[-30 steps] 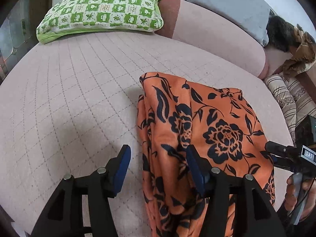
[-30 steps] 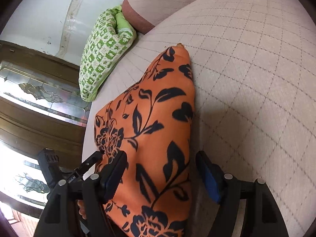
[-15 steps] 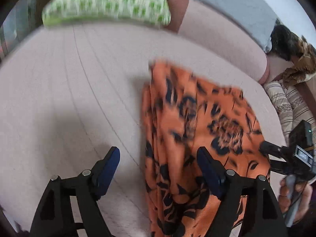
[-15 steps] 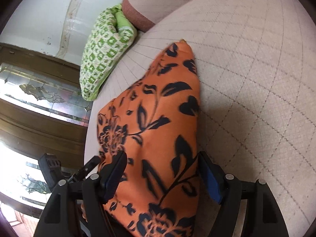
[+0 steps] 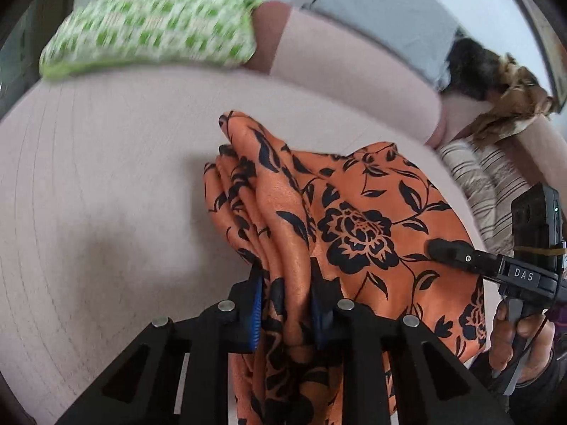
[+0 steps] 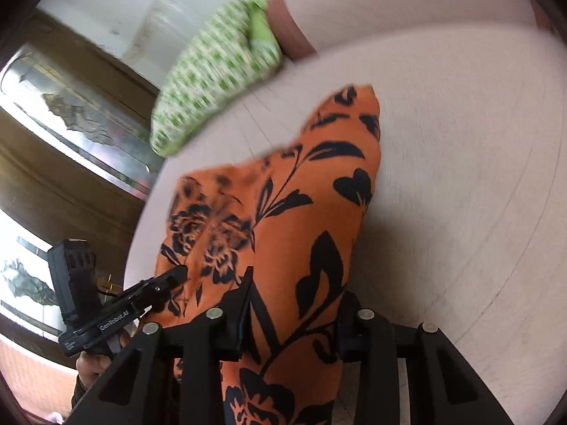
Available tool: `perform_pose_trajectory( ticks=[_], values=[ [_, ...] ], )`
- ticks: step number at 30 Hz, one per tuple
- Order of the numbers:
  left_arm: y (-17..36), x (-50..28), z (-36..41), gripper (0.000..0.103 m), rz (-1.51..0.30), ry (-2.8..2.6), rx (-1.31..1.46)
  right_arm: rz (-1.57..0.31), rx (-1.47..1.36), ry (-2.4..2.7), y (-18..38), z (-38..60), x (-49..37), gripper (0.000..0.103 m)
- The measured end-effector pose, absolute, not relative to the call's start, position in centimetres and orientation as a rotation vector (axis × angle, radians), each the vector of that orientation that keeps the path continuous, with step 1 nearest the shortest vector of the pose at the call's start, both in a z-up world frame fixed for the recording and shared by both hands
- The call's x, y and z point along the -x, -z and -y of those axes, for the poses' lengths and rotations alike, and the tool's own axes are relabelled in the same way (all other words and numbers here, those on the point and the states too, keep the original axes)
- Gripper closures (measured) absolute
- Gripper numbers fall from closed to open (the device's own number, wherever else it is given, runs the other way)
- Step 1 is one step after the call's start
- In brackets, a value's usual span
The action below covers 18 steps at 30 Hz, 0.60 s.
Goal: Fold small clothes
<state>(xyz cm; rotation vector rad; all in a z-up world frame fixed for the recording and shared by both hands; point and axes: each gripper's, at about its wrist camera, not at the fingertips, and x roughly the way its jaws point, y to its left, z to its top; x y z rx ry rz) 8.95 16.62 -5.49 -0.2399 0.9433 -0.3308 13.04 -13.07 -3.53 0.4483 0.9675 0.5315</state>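
Note:
An orange cloth with a black flower print (image 5: pixel 358 219) lies on a pale pink quilted bed (image 5: pixel 106 212), its near end bunched and lifted. My left gripper (image 5: pixel 287 304) has its blue pads closing on the gathered left folds, which fill the gap between them. In the right wrist view the same orange cloth (image 6: pixel 304 205) runs up between the pads of my right gripper (image 6: pixel 292 315), whose jaws are closing on its right edge. Each gripper shows in the other's view: the right gripper (image 5: pixel 450 249) held by a hand (image 5: pixel 517 333), and the left gripper (image 6: pixel 170 278).
A green-and-white patterned pillow (image 5: pixel 152 32) and a grey pillow (image 5: pixel 379 10) rest at the bed's far end. Striped fabric (image 5: pixel 489 184) and a brown cloth (image 5: pixel 514 106) lie at the right. A wooden door with glass panes (image 6: pixel 71 113) stands beyond the bed's left edge.
Both grippers stood open around the cloth's near end; now both have closed on it and risen, bunching and lifting that end off the bed.

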Motion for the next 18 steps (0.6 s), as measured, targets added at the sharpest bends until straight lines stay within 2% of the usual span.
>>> perform_pose_trajectory(
  ticks=[3,6,8,10,11,12,13,14,16,18],
  values=[
    [3.5,-10.4,-14.4,0.080,-0.905,0.370,0.258,-0.900,-0.440,-0.518,0.5,16.4,-13.6,0.066],
    [3.6,-12.1,-11.3,0.078,-0.899,0.396,0.260,-0.886,-0.454,-0.501,0.1,19.8,-14.4,0.066],
    [5.7,-13.3,-9.1,0.072,-0.936,0.398,0.262,-0.887,-0.484,-0.474,2.2,22.2,-15.0,0.064],
    [9.5,-14.7,-7.8,0.069,-1.035,0.356,0.257,-0.994,-0.542,-0.417,6.7,24.2,-15.9,0.062],
    [10.9,-15.3,-7.3,0.069,-1.080,0.346,0.245,-1.049,-0.555,-0.380,8.5,24.6,-16.1,0.058],
    [12.7,-15.5,-7.2,0.060,-1.130,0.342,0.240,-1.108,-0.553,-0.313,10.4,25.1,-16.0,0.050],
    [12.7,-15.3,-7.6,0.047,-1.106,0.331,0.259,-1.099,-0.583,-0.299,11.3,25.7,-15.4,0.045],
    [12.0,-15.0,-8.3,0.045,-1.086,0.306,0.259,-1.064,-0.618,-0.314,11.2,26.2,-14.8,0.040],
    [9.9,-14.5,-9.4,0.045,-1.041,0.284,0.241,-1.025,-0.610,-0.286,10.2,26.8,-14.1,0.039],
    [7.7,-13.8,-9.7,0.045,-0.977,0.278,0.200,-0.898,-0.577,-0.255,6.5,27.3,-13.2,0.038]
  ],
)
